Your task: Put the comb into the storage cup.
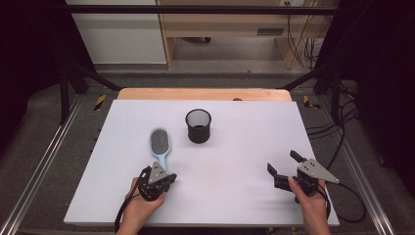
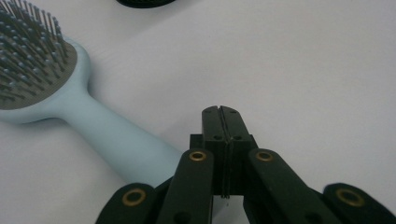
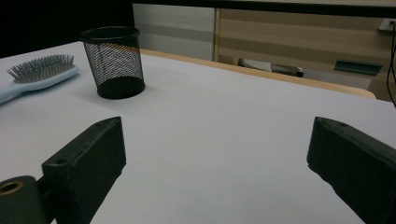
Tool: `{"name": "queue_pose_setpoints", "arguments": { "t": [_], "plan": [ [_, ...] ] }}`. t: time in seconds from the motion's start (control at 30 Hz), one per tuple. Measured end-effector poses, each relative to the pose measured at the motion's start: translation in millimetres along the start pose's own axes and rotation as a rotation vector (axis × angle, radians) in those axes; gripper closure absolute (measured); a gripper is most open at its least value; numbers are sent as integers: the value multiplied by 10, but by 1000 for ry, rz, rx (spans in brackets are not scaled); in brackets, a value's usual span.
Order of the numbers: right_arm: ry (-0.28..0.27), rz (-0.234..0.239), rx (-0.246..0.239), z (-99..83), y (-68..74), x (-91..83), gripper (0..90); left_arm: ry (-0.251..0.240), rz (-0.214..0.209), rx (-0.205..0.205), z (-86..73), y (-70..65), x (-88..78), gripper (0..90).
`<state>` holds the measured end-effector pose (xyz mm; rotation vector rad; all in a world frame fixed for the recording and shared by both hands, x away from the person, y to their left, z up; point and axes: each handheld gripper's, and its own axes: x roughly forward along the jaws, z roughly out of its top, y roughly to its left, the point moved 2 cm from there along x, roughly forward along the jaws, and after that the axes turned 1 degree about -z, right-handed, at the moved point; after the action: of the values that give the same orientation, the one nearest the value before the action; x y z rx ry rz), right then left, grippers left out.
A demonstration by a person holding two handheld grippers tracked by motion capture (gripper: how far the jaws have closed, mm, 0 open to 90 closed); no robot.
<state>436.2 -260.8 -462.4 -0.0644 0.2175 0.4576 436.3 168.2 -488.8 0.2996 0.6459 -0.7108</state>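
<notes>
Pale blue hairbrush (image 1: 159,145) lying flat on the matte white tabletop (image 1: 235,147), its handle end just beside the closed left tongs (image 1: 169,179).

The brush is smooth, rounded plastic with an oval head, a grey cushion pad and fine metal pins tipped with small beads; its thick, tapering handle points toward the person. In the left gripper view the black left tongs are pressed together with nothing between them, and the handle passes just to one side of them; whether it touches them cannot be told. Beyond the brush head stands a round black wire-mesh cup (image 1: 198,126), upright, with a solid rim and base. The right tongs (image 1: 286,164), blocky black pads on hinged links, stand wide open over bare tabletop, well apart from both things.
</notes>
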Motion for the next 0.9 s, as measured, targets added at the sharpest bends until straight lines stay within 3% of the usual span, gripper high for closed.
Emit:
{"name": "queue_pose_setpoints", "arguments": {
  "t": [0.33, 0.67, 0.9],
  "plan": [
    [0, 3, 0, 3, 5, 1, 48, 35, 31, -19, -70, 71, -76, 900],
    [3, 7, -4, 1, 9, 1, 48, 59, 68, -47, -230, 326, -224, 900],
    [5, 13, -4, 2, 26, 2, 49, 49, 95, -84, -337, 535, -365, 900]
  ]
}}
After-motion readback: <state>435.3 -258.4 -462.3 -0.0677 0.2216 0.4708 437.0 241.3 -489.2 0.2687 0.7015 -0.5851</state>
